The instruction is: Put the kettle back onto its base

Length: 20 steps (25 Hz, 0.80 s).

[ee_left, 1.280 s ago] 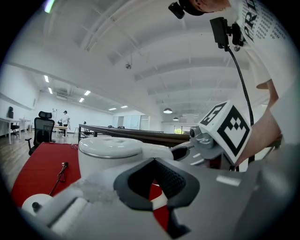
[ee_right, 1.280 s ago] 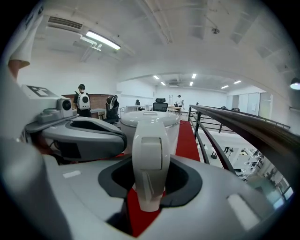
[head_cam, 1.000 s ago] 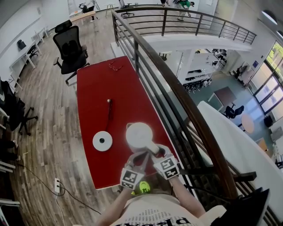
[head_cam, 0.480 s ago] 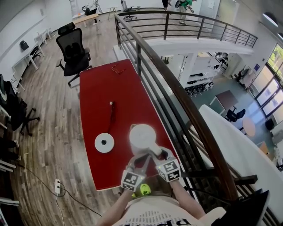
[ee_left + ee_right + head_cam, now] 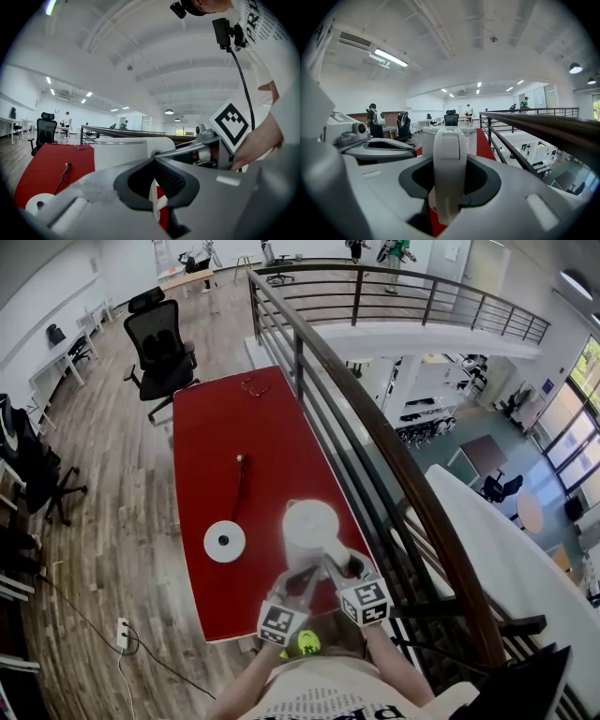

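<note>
The round white plastic kettle [image 5: 309,524] is above the long red table [image 5: 211,442], just right of its flat round white base [image 5: 225,541], not on it. The right gripper [image 5: 339,566] has its jaws squeezed on the kettle's smooth white handle [image 5: 449,159]. The left gripper [image 5: 298,579] has its jaws a little apart and holds nothing. The kettle looks hard and slippery, and may be heavy with water, so the handle is the best place to hold it.

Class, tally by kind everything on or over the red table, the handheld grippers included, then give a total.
Kettle: 1
Kettle base: 1
Power cable: 1
Small glasses-like item at the far end: 1
Grippers: 2, the left gripper and the right gripper
Total: 6
</note>
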Each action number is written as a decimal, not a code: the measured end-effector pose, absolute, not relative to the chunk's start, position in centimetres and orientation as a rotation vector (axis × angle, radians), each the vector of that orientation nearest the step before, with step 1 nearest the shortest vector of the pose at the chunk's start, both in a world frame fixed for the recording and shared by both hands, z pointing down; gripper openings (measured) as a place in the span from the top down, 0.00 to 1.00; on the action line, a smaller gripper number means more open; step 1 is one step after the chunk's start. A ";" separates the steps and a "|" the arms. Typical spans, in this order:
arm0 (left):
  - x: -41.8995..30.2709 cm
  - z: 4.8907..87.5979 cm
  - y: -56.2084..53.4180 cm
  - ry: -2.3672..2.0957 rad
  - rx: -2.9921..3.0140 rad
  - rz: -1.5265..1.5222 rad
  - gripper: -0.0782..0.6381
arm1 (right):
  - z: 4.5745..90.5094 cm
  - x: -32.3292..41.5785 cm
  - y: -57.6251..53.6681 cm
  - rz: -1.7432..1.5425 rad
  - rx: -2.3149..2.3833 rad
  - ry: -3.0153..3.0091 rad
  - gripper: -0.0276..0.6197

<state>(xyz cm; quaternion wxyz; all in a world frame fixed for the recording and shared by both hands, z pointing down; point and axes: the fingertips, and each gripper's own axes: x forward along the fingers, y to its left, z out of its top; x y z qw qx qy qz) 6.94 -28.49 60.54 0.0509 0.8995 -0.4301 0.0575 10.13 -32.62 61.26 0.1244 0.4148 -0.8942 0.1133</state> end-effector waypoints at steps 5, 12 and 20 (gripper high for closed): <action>6.8 60.3 -28.6 -1.323 2.741 0.176 0.88 | 60.6 10.5 -32.6 0.309 1.223 -2.605 0.76; 7.2 59.4 -29.0 -1.312 2.770 0.167 0.88 | 59.2 10.3 -32.8 0.275 1.221 -2.623 0.76; 7.9 58.1 -28.7 -1.338 2.779 0.160 0.88 | 57.3 10.3 -32.4 0.228 1.214 -2.649 0.76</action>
